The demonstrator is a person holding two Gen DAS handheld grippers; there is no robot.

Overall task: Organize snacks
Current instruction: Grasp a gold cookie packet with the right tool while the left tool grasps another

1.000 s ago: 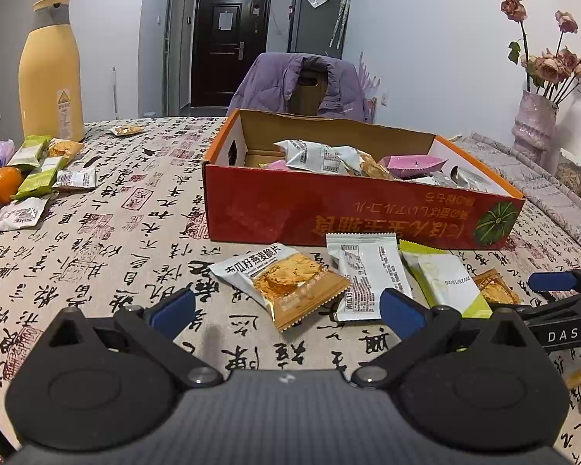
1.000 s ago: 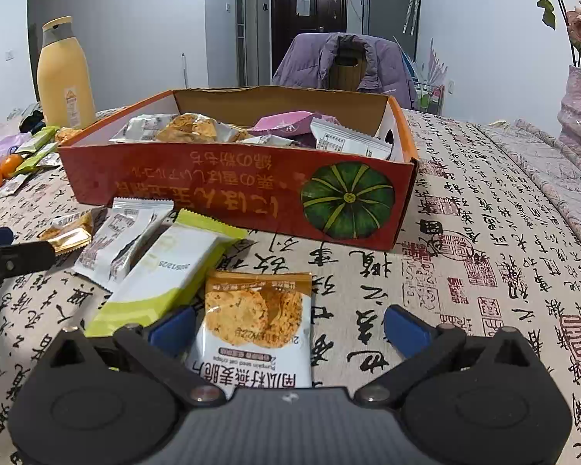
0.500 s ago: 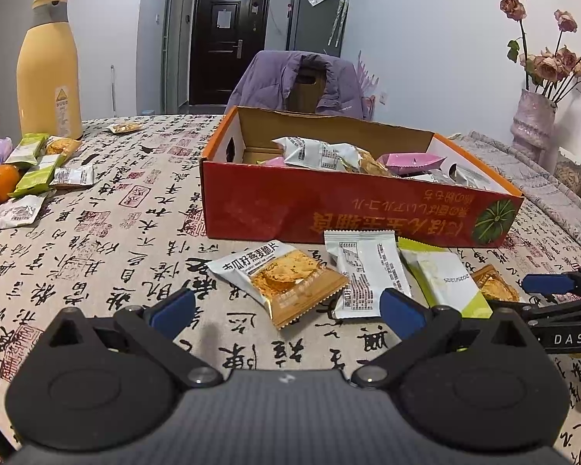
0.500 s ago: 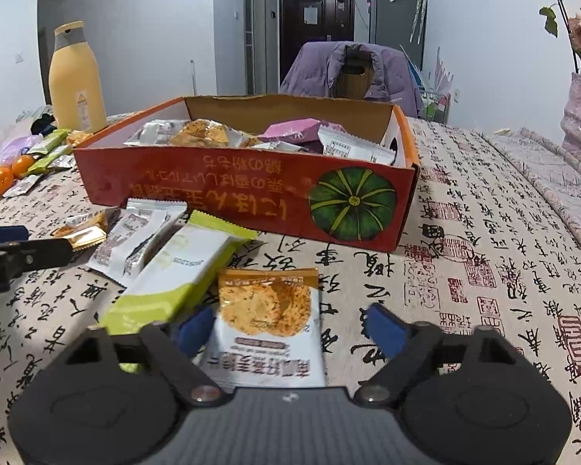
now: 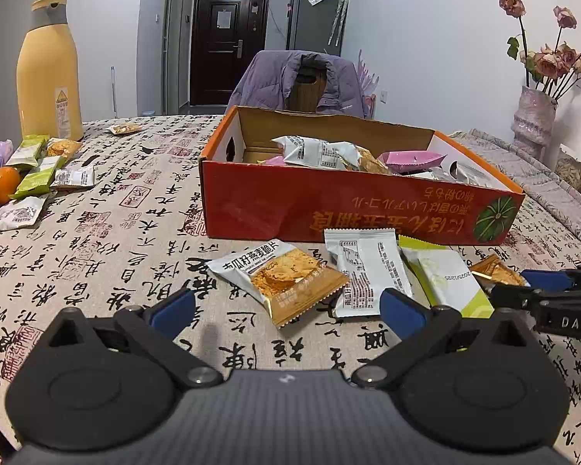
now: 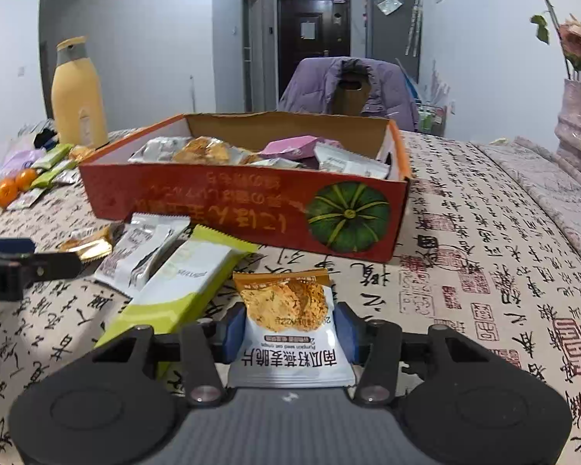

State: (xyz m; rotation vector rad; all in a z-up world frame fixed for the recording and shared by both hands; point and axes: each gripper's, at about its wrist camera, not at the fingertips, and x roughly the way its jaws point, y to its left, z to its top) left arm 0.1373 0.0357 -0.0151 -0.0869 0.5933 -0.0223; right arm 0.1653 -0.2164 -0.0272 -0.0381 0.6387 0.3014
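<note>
Right gripper (image 6: 290, 329) has just been closing and now pinches the crisp packet (image 6: 286, 310) on the tablecloth (image 6: 484, 271), just in front of the red snack box (image 6: 244, 205). Left gripper (image 5: 286, 310) hangs spread wide, holding nothing, near another orange packet (image 5: 286, 279).

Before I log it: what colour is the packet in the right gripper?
White with an orange top, packet; clearest in the right wrist view.

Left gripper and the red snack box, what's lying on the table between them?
In the left wrist view, between the open left gripper and the red snack box lie an orange cracker packet and a white packet on the tablecloth.
</note>
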